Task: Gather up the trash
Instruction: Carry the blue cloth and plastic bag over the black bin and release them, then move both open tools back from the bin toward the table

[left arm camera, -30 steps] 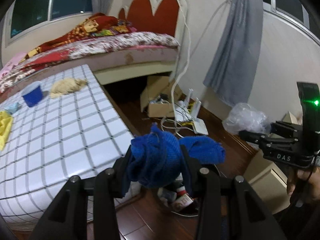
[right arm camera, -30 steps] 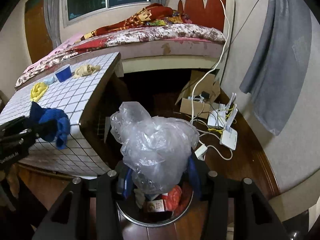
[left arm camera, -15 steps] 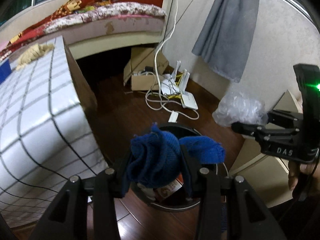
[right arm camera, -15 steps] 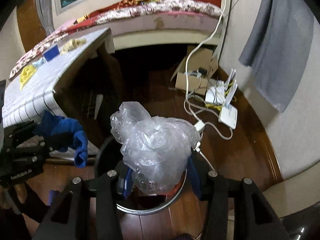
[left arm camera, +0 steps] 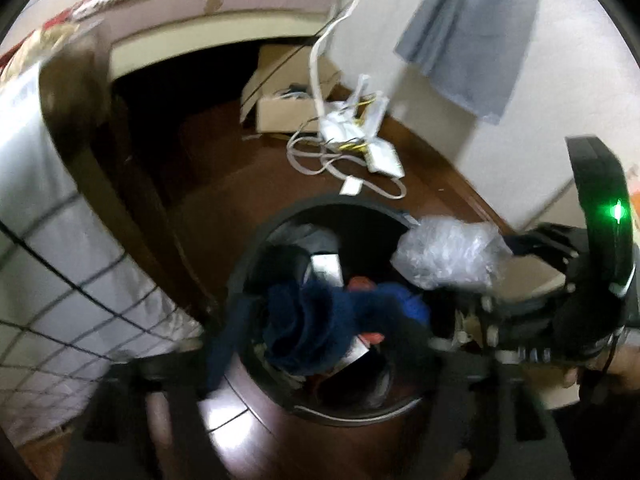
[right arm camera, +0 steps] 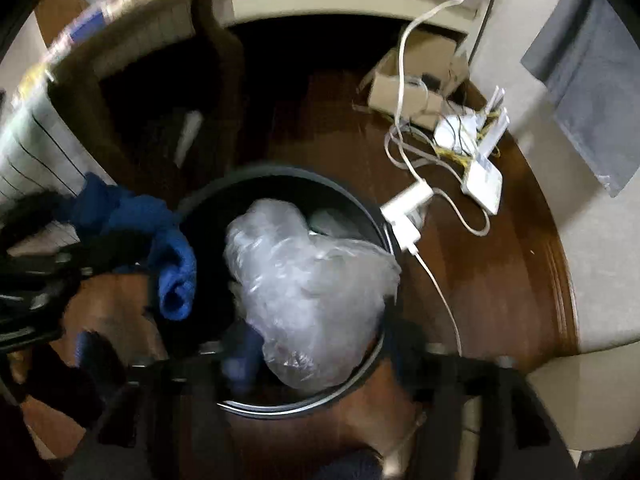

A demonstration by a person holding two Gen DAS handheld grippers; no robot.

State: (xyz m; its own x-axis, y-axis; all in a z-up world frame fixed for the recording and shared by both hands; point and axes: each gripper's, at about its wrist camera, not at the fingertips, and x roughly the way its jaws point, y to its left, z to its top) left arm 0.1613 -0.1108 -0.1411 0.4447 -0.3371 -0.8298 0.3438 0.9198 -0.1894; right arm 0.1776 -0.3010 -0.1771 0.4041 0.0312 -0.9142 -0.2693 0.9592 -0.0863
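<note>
The blue cloth (left arm camera: 332, 324), clenched in the left tongs (left arm camera: 320, 344), and the clear plastic bag (right arm camera: 308, 292), seemingly gripped by the right tongs (right arm camera: 316, 356), hang over the round bin (right arm camera: 360, 208), white cables (right arm camera: 440, 200) at two o'clock.

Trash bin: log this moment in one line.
left gripper: holds blue cloth | right gripper: holds plastic bag | both over trash bin

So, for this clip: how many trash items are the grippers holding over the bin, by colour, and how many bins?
Blue cloth, in left gripper: 1
Clear plastic bag, in right gripper: 1
Black round bin: 1
Total: 3
</note>
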